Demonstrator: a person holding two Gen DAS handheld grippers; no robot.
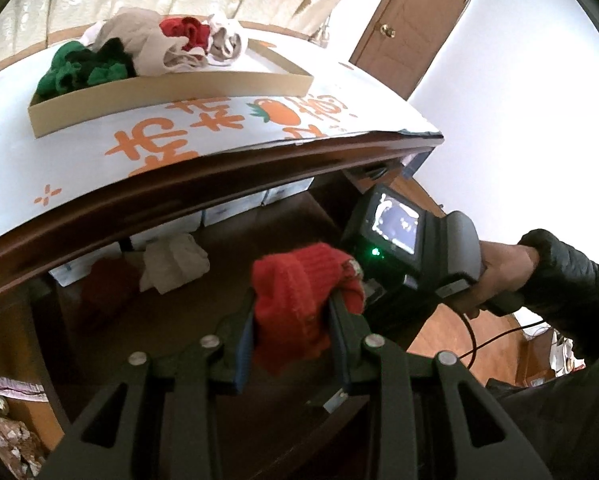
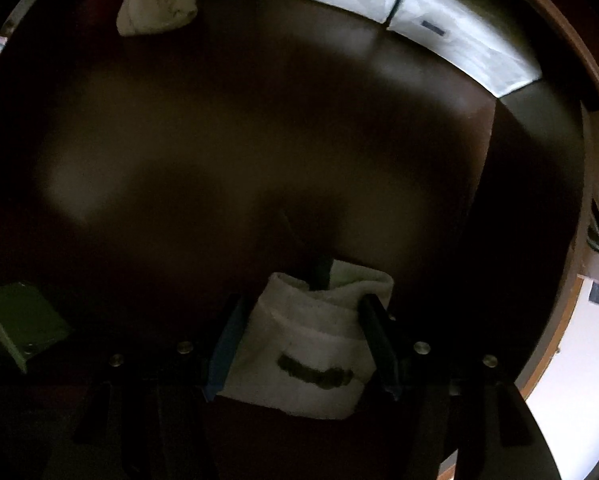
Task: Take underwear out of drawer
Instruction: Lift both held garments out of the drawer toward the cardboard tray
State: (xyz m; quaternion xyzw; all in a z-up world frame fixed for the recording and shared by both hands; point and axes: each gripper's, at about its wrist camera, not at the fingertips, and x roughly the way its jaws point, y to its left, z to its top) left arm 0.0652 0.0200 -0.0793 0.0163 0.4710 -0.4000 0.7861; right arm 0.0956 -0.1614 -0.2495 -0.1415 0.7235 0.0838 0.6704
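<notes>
Underwear is in both grippers and in two places besides. The left gripper (image 1: pixel 293 316) is clamped on a red piece (image 1: pixel 303 300), held above the open drawer (image 1: pixel 203 292), presumably so it can go up to the cardboard tray (image 1: pixel 171 92) on the dresser top (image 1: pixel 227 128), where the removed pieces are piled.

The right gripper (image 2: pixel 299 340) points straight down into the drawer with a white piece (image 2: pixel 307 344) between its jaws (a dark mark runs across the cloth). The jaws stand well apart on either side of it; whether the pads press on the cloth I cannot tell, since that view is dark. Going in from above looks like the way to pinch a piece off the drawer floor.

Counted: two pieces at the grippers, one red and one white. Two more lie at the back of the drawer, a cream one (image 1: pixel 175 260) and a dark red one (image 1: pixel 107 284) beside it, against a row of white boxes (image 2: pixel 459 44). In the tray the heap shows green, beige, red and pale cloth; separate pieces there cannot be counted reliably.

A hand (image 1: pixel 499 268) holds the right gripper's handle.
</notes>
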